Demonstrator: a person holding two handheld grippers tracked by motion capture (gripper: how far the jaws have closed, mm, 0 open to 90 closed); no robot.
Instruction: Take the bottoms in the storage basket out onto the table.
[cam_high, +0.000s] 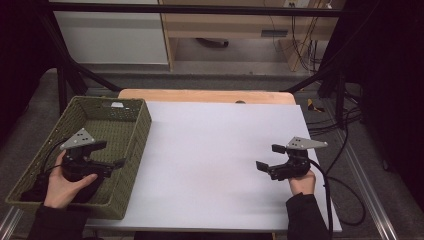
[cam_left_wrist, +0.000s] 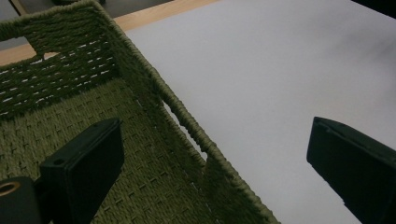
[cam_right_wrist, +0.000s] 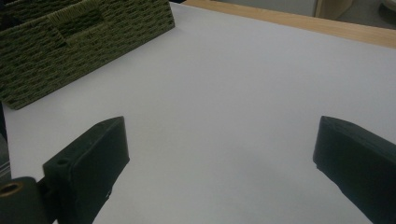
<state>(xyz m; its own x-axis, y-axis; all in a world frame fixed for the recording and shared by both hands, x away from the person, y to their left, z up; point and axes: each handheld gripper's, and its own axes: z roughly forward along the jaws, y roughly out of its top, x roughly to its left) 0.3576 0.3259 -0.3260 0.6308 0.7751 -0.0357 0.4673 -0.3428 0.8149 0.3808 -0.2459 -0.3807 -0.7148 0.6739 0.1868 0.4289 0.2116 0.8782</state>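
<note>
Both grippers hold nothing, fingers spread wide — left gripper (cam_high: 112, 154) over the woven basket (cam_high: 141, 120), right gripper (cam_high: 270, 157) above the bare tabletop (cam_high: 210, 150); clear the basket's rim before moving.

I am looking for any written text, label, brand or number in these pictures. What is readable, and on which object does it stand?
None is readable.
The woven basket carries a small white tag on its far wall; any print on it is too small to read.
The left gripper and the right gripper show no markings.
</note>
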